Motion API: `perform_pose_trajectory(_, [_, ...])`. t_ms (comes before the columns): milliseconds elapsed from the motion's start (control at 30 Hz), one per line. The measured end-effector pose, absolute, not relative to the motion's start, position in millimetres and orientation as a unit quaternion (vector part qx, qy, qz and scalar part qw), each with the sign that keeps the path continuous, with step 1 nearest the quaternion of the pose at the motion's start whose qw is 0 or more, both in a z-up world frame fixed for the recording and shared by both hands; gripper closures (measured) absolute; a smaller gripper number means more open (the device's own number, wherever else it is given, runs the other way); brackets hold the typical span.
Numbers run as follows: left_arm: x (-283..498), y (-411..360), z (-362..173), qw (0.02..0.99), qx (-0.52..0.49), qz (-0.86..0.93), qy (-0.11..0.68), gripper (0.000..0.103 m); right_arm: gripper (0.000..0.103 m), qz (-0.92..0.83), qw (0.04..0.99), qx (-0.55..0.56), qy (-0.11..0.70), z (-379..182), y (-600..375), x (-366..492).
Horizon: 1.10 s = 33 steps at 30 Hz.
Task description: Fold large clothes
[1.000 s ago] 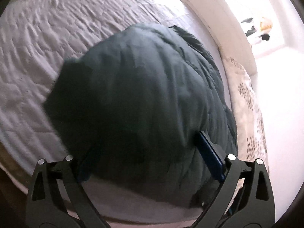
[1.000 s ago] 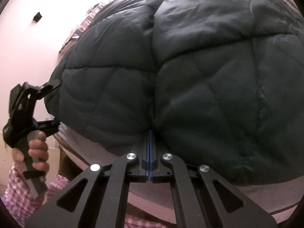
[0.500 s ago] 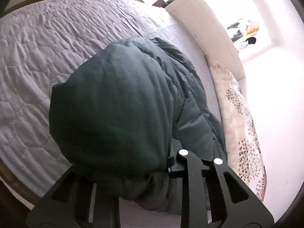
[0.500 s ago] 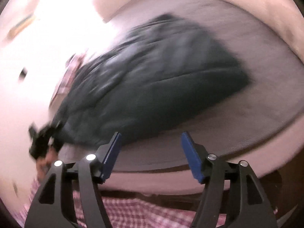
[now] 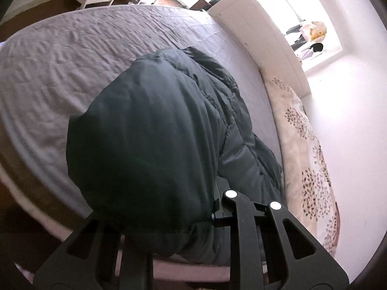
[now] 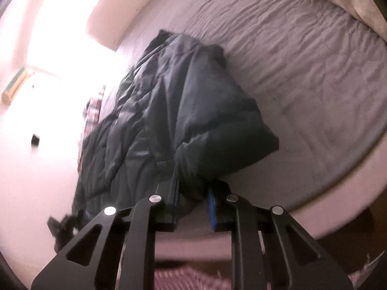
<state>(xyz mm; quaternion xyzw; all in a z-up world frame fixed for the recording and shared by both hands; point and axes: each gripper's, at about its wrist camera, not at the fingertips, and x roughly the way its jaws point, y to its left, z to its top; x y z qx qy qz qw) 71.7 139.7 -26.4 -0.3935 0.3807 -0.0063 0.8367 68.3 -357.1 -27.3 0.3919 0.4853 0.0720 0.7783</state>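
A dark green quilted jacket point(image 5: 154, 130) lies on a bed with a grey quilted cover point(image 5: 63, 55). In the left wrist view my left gripper point(image 5: 205, 212) is shut on the jacket's near edge; a fold of fabric drapes over and hides its left finger. In the right wrist view the jacket point(image 6: 169, 120) lies bunched, running away to the left. My right gripper point(image 6: 193, 205) is at its near corner, jaws partly closed around a bunch of the fabric.
A floral pillow or duvet point(image 5: 307, 154) lies along the right of the bed by a white headboard point(image 5: 261, 36). A bright window point(image 5: 312, 31) is beyond. The bed's pale edge point(image 6: 338, 207) runs along the front right.
My right gripper let go of the jacket, opened wide and pulled back, then came in again and closed on its near corner. My left gripper closed on the jacket's edge and holds it.
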Motion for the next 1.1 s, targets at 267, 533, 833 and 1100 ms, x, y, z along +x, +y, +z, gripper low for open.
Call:
perform_pose_trajectory(267, [25, 152, -34, 0.842, -0.376, -0.001, 0.386, 0.083, 0.041, 0.094, 0.769, 0.264, 0.574, -18, -328, 35])
perform_pose_trajectory(533, [22, 153, -33, 0.854, -0.355, -0.01, 0.38, 0.083, 0.101, 0.226, 0.8, 0.143, 0.537, 48, -269, 32])
perform_pose_trajectory(833, [21, 149, -20, 0.866, -0.333, -0.017, 0.373, 0.083, 0.102, 0.254, 0.83, 0.063, 0.493, 58, -138, 138])
perform_pose_trajectory(1100, [18, 120, 13, 0.899, -0.269, -0.053, 0.343, 0.083, 0.101, 0.217, 0.795, 0.008, 0.567, -26, -93, 183])
